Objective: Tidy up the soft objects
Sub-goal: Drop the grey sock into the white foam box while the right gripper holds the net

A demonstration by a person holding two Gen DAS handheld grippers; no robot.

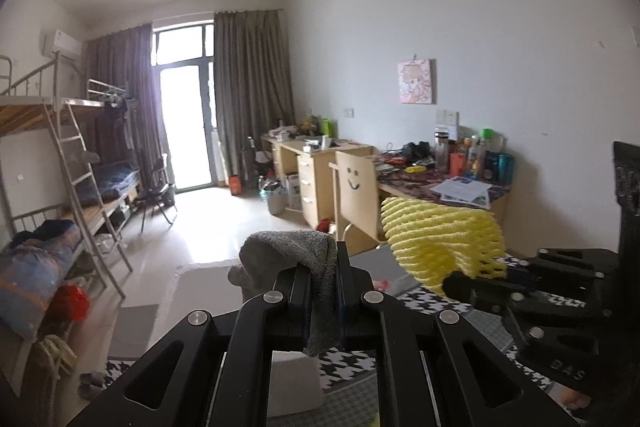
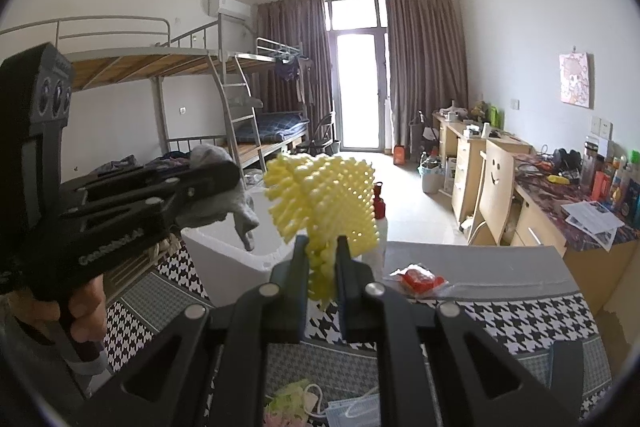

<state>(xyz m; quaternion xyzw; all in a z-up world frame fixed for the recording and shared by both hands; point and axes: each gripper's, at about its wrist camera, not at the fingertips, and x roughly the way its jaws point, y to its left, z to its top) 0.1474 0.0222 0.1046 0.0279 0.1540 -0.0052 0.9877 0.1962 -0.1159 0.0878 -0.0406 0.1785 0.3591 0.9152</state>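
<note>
My left gripper point(image 1: 323, 259) is shut on a grey sock point(image 1: 292, 251), which drapes over its fingers above the table. The right wrist view shows that gripper point(image 2: 224, 183) at the left, held by a hand point(image 2: 86, 311), the grey sock point(image 2: 240, 203) hanging from it over a white foam box point(image 2: 228, 259). My right gripper point(image 2: 322, 251) is shut on a yellow foam net sleeve point(image 2: 324, 203), held up in the air. In the left wrist view the yellow net point(image 1: 440, 239) sits at the right, pinched by the right gripper point(image 1: 460, 281).
A houndstooth cloth point(image 2: 500, 323) covers the table. On it lie a clear bag with something red point(image 2: 420, 279), a blue face mask point(image 2: 352, 411) and a floral cloth point(image 2: 288, 403). A bottle with a red cap point(image 2: 378, 207) stands behind the net. Desks, a chair and bunk beds fill the room.
</note>
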